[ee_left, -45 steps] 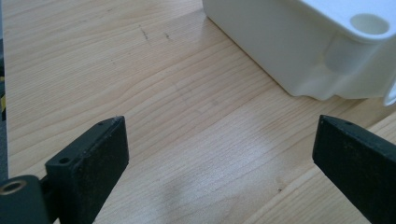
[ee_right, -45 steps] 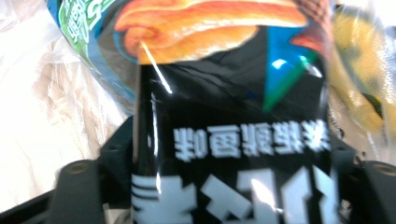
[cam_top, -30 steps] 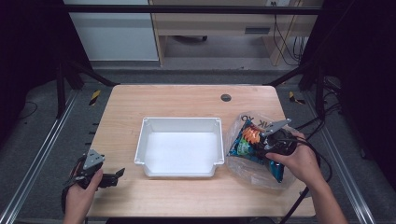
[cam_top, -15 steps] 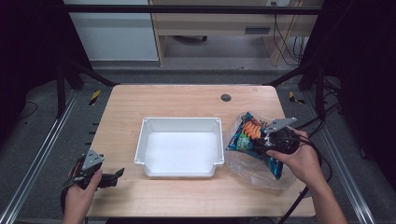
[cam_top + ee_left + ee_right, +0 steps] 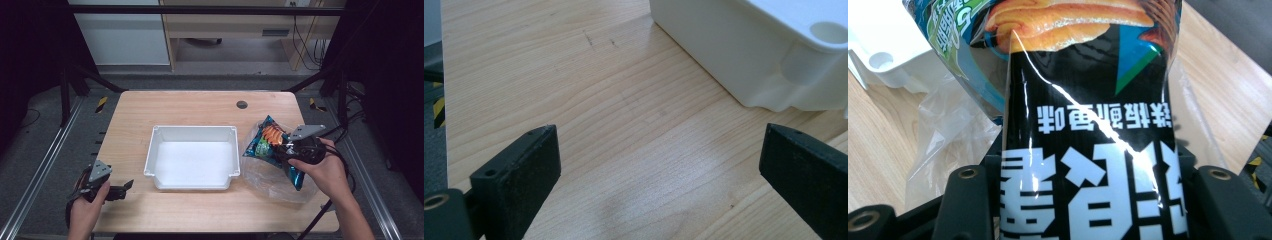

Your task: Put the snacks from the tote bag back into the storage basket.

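Note:
A blue and black snack bag (image 5: pixel 264 141) with orange chips printed on it hangs just above the table, to the right of the white tray (image 5: pixel 192 129). My right gripper (image 5: pixel 283 150) is shut on its lower end. In the right gripper view the snack bag (image 5: pixel 1088 100) runs up between the two black fingers (image 5: pixel 965 205), its print upside down. My left gripper (image 5: pixel 126 187) rests at the table's front left corner. In the left gripper view my left gripper (image 5: pixel 659 165) is open over bare wood, and the tray's corner (image 5: pixel 734 55) stands a little ahead.
A crumpled clear plastic bag (image 5: pixel 270 181) lies on the table under and in front of the snack bag. A small dark hole (image 5: pixel 242 105) sits in the tabletop behind the tray. The tray holds nothing. Cables trail off the right edge.
The snack bag has risen a little out of the clear plastic bag in my right gripper and tilted towards the tray. The left gripper has stayed where it was.

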The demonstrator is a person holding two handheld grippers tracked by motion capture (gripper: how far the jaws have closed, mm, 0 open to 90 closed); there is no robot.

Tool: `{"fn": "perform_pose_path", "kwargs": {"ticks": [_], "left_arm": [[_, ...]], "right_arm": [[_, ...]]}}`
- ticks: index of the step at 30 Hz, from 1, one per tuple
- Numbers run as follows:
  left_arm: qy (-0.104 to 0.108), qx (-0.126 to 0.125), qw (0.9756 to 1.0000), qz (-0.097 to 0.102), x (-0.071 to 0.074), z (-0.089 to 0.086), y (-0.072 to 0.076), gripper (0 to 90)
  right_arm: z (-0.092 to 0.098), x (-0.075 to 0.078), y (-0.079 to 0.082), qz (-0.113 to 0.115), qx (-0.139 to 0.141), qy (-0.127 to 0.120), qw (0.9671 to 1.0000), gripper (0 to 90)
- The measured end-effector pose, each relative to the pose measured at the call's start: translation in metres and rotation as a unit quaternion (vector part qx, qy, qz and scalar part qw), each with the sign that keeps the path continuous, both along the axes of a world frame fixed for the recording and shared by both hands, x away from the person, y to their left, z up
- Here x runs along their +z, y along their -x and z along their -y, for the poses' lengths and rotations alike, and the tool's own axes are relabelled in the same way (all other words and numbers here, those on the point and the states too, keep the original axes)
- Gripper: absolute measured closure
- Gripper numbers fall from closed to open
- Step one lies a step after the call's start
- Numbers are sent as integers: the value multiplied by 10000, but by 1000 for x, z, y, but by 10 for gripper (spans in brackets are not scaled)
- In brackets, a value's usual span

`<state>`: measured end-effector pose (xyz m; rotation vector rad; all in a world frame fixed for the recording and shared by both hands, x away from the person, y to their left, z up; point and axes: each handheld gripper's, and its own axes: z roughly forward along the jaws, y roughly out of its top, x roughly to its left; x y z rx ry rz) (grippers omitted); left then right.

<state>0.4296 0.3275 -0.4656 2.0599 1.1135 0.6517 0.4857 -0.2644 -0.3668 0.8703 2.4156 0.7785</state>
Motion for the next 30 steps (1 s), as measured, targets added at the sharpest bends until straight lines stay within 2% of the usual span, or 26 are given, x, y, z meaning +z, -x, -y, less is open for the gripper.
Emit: {"fn": "perform_pose_path", "kwargs": {"ticks": [8,12,20,30], "left_arm": [[6,11,10000,34,1,0,0,28],[24,14,10000,25,2,-1,-1,28],[43,5,10000,31,2,-1,0,29],[21,37,10000,5,1,-2,-1,29]], "right_arm": [[-7,16,-5,132,136,1,9998,433],[-16,24,-8,194,244,-19,9995,434],[-36,32,-13,225,354,18,9991,434],[-48,34,-17,247,551,22,9982,435]]}}
